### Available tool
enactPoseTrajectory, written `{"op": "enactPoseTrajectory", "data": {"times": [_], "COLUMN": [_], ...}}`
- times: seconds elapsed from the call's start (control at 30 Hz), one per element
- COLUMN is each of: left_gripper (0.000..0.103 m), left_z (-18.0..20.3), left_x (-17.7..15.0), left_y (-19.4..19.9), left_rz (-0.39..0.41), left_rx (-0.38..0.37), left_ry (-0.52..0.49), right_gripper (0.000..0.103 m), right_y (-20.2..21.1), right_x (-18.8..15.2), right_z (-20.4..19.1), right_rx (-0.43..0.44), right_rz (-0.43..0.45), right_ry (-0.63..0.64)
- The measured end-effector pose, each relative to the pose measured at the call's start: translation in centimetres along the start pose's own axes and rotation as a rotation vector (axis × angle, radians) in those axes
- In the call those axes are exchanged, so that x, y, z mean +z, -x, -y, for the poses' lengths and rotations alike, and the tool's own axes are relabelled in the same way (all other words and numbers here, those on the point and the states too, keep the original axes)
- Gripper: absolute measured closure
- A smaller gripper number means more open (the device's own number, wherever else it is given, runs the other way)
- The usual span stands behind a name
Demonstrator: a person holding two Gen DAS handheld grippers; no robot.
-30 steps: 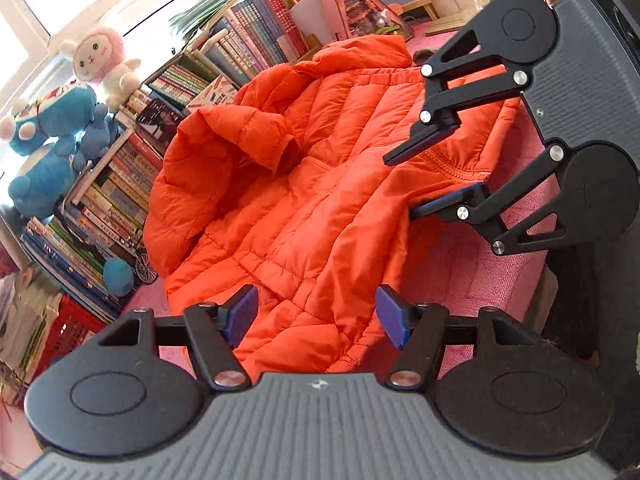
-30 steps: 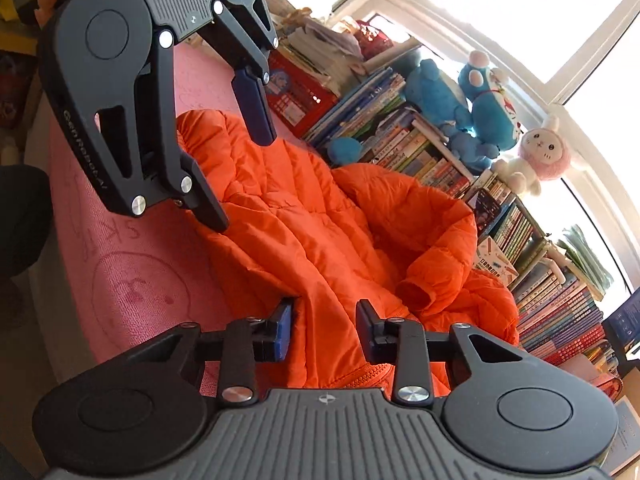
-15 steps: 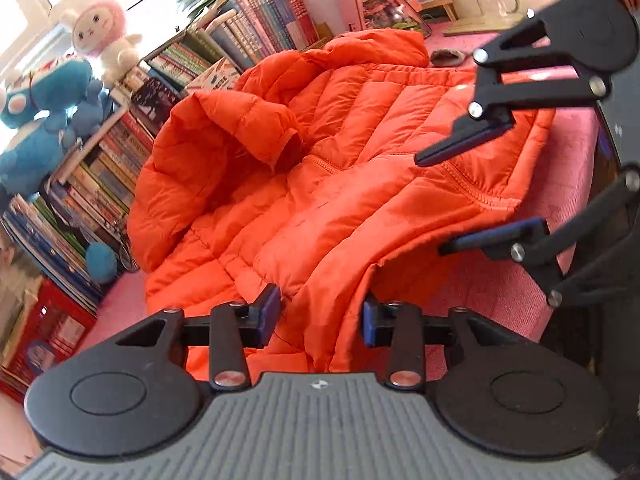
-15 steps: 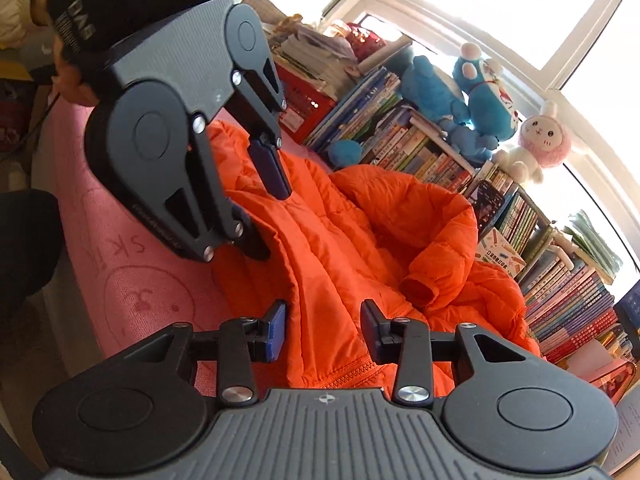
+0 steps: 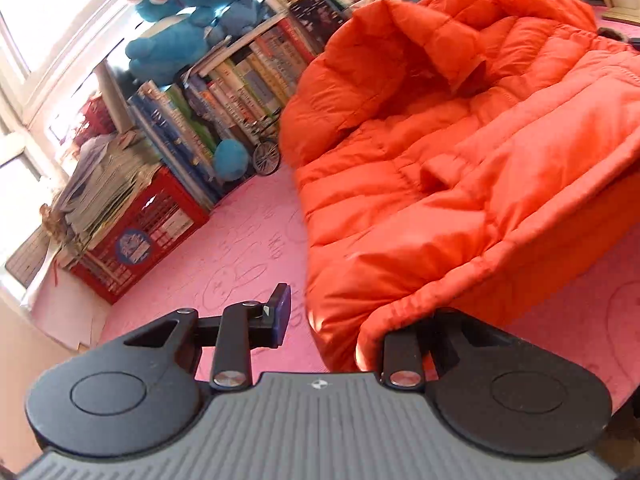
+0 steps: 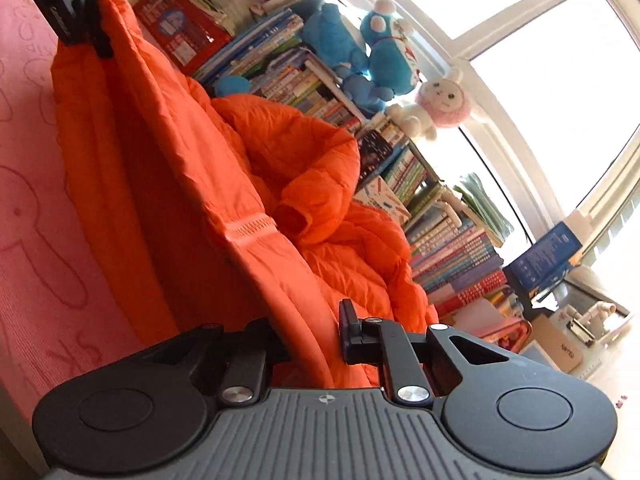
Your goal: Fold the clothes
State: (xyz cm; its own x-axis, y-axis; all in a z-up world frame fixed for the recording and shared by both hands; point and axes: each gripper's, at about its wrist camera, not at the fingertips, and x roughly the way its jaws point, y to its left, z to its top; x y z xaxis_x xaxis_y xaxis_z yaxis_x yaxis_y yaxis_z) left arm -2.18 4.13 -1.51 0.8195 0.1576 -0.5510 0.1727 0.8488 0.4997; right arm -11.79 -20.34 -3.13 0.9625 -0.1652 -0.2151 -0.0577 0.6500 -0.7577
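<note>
While the orange down jacket [image 5: 460, 152] lies on the pink mat [image 5: 240, 248], its hem edge rises between the 2 fingers of the left gripper [image 5: 344, 320], whose jaws stand wide; the right gripper [image 6: 308, 340] clamps the same hem, lifted ahead of both claws.

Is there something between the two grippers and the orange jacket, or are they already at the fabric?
Nothing visible stands between them. The jacket edge already lies against the left gripper and runs between the fingers of the right gripper.
</note>
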Motion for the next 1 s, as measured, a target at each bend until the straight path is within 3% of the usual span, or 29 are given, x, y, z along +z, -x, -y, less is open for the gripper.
{"op": "enactPoseTrajectory", "data": {"times": [0.07, 0.13, 0.23, 0.3, 0.4, 0.5, 0.57, 0.63, 0.73, 0.83, 1.0], "left_gripper": [0.075, 0.062, 0.063, 0.067, 0.062, 0.045, 0.035, 0.035, 0.034, 0.035, 0.035], "left_z": [-0.4, -0.6, -0.9, 0.8, 3.5, 6.7, 9.6, 11.9, 12.8, 12.1, 14.9], "left_x": [-0.7, -1.5, -2.5, -1.5, 0.4, 1.9, 2.4, 2.5, 1.8, 2.0, 3.2], "left_y": [0.2, 0.5, 1.0, 2.9, 6.8, 9.0, 9.1, 8.9, 8.0, 7.2, 7.9], "left_rz": [-0.021, -0.037, -0.062, -0.006, 0.15, 0.265, 0.293, 0.283, 0.225, 0.144, 0.196], "left_rx": [0.003, 0.005, 0.008, 0.047, -0.067, -0.179, -0.255, -0.294, -0.287, -0.362, -0.439], "left_ry": [0.009, 0.013, 0.019, -0.039, -0.097, -0.137, -0.149, -0.167, -0.182, -0.079, -0.085], "right_gripper": [0.086, 0.086, 0.086, 0.088, 0.088, 0.088, 0.088, 0.088, 0.088, 0.088, 0.087], "right_y": [-0.4, -0.8, -0.9, -0.6, -1.2, -1.9, -2.0, -2.1, -2.1, -2.2, -2.6], "right_x": [-1.7, -3.6, -4.4, -3.4, -1.5, 0.0, -0.1, -0.5, -1.6, -2.7, -2.4], "right_z": [0.9, 2.2, 3.4, 3.5, 4.3, 5.0, 5.0, 5.2, 5.3, 4.8, 4.8], "right_rx": [-0.025, -0.022, 0.046, 0.071, 0.095, 0.112, 0.119, 0.133, 0.137, 0.159, 0.181], "right_rz": [-0.07, -0.141, -0.192, -0.172, -0.139, -0.118, -0.136, -0.174, -0.219, -0.244, -0.26], "right_ry": [-0.004, -0.048, -0.152, -0.176, -0.226, -0.273, -0.303, -0.334, -0.35, -0.373, -0.441]}}
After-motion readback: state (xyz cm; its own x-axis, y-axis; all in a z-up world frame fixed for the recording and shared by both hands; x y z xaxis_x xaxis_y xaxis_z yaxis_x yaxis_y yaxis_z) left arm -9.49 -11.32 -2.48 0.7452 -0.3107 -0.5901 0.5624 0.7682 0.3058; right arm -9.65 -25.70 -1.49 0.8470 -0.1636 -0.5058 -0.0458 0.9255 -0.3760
